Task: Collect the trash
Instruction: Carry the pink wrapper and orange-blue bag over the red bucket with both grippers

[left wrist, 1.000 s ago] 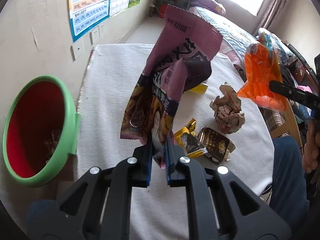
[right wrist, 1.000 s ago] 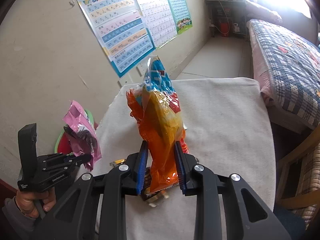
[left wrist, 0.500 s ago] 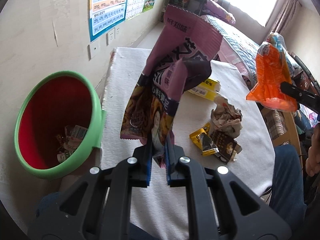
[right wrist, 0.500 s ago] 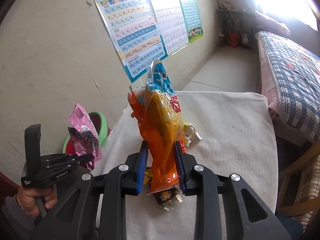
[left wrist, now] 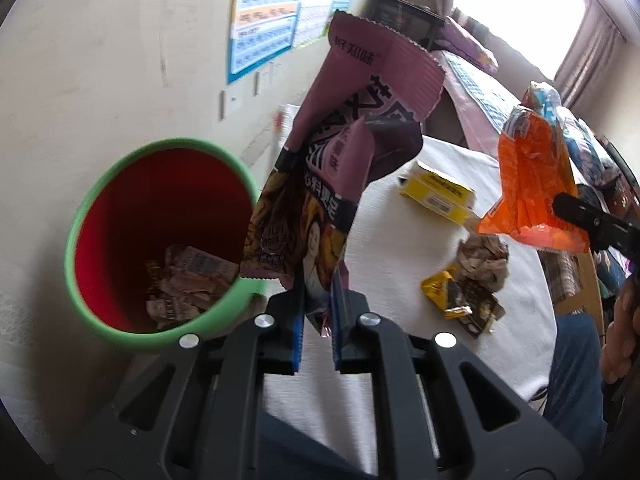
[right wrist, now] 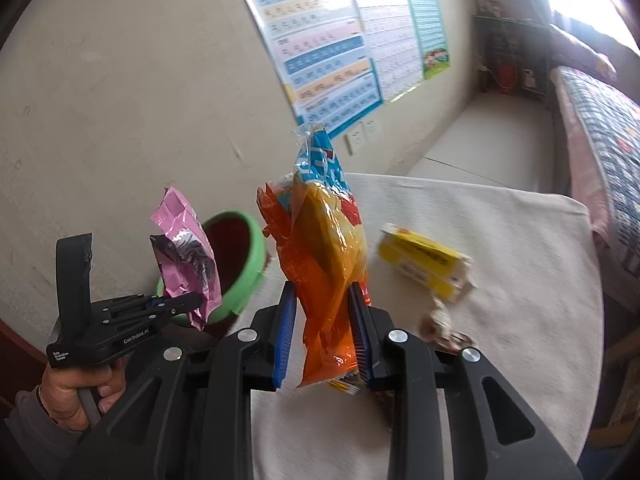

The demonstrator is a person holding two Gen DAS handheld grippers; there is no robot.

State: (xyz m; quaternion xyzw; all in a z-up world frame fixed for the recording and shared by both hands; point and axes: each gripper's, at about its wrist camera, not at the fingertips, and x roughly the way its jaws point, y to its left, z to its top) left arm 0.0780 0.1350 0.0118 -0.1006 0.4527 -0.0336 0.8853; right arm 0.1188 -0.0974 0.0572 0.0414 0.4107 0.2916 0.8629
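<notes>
My left gripper point(left wrist: 317, 312) is shut on a pink snack wrapper point(left wrist: 344, 168), held upright just right of a green bin with a red inside point(left wrist: 160, 240) that holds several scraps. In the right wrist view the left gripper point(right wrist: 192, 300) holds the pink wrapper point(right wrist: 184, 256) beside the bin point(right wrist: 240, 256). My right gripper point(right wrist: 322, 332) is shut on an orange snack bag point(right wrist: 328, 264), held above the table; the bag also shows in the left wrist view point(left wrist: 532, 184).
On the cloth-covered table point(right wrist: 500, 240) lie a yellow box point(left wrist: 440, 196), a crumpled paper ball point(left wrist: 484, 260) and a yellow-and-dark wrapper point(left wrist: 460, 300). A wall with posters point(right wrist: 328, 48) is behind the bin. A bed point(right wrist: 600, 128) stands to the right.
Both grippers have moved left toward the bin with their wrappers. The bin now sits closer to the pink wrapper, and its inside shows more.
</notes>
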